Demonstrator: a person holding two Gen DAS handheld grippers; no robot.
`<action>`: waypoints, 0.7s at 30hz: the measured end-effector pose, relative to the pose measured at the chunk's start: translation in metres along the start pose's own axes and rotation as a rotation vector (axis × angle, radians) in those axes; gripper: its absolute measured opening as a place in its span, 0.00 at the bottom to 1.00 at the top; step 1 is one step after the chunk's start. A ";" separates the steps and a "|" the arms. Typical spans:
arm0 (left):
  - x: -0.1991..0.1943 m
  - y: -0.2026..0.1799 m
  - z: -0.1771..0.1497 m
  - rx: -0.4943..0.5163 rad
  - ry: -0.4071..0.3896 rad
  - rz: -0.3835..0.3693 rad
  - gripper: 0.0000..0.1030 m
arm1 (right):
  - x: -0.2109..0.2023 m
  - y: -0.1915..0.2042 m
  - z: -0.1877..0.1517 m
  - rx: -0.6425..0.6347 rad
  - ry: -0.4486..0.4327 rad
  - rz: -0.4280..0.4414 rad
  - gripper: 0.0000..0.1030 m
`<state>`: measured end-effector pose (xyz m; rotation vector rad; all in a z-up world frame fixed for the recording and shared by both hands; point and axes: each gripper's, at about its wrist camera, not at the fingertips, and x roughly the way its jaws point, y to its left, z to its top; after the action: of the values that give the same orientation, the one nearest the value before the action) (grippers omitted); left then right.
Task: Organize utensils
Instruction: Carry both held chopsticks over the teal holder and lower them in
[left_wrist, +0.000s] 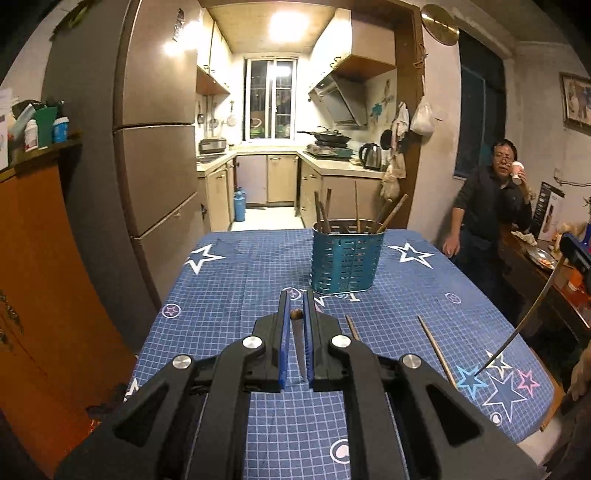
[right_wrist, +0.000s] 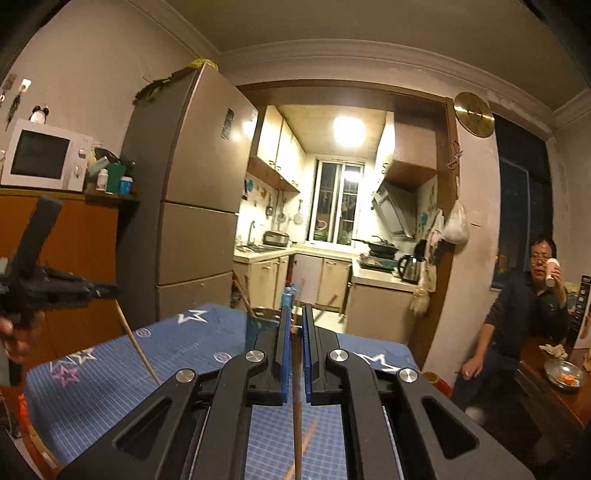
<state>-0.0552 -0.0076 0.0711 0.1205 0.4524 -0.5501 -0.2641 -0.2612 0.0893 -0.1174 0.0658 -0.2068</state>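
Note:
A blue perforated utensil holder (left_wrist: 346, 256) stands on the star-patterned blue tablecloth (left_wrist: 240, 280) with several wooden chopsticks upright in it. My left gripper (left_wrist: 297, 295) is shut on a wooden chopstick (left_wrist: 300, 347) and is raised in front of the holder. Two more chopsticks (left_wrist: 436, 349) lie on the cloth to its right. My right gripper (right_wrist: 294, 312) is shut on another chopstick (right_wrist: 296, 406), lifted above the table; the holder (right_wrist: 258, 325) is half hidden behind its fingers. That chopstick hangs from the right gripper at the far right of the left wrist view (left_wrist: 532, 314).
A tall fridge (left_wrist: 147, 147) and an orange cabinet (left_wrist: 44, 277) stand left of the table. A seated man (left_wrist: 491, 195) drinks at a side table on the right. The kitchen doorway lies beyond the table's far edge.

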 end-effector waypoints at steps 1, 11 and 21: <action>0.000 0.000 0.000 0.005 -0.003 0.011 0.05 | 0.001 0.003 0.001 -0.001 -0.002 0.006 0.07; -0.002 0.004 0.007 0.008 -0.009 0.043 0.05 | 0.023 0.016 0.017 0.011 -0.002 0.044 0.07; -0.005 -0.001 0.014 0.027 -0.045 0.100 0.05 | 0.032 0.025 0.026 0.000 -0.014 0.064 0.07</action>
<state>-0.0546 -0.0090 0.0857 0.1554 0.3930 -0.4596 -0.2254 -0.2407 0.1100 -0.1166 0.0556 -0.1416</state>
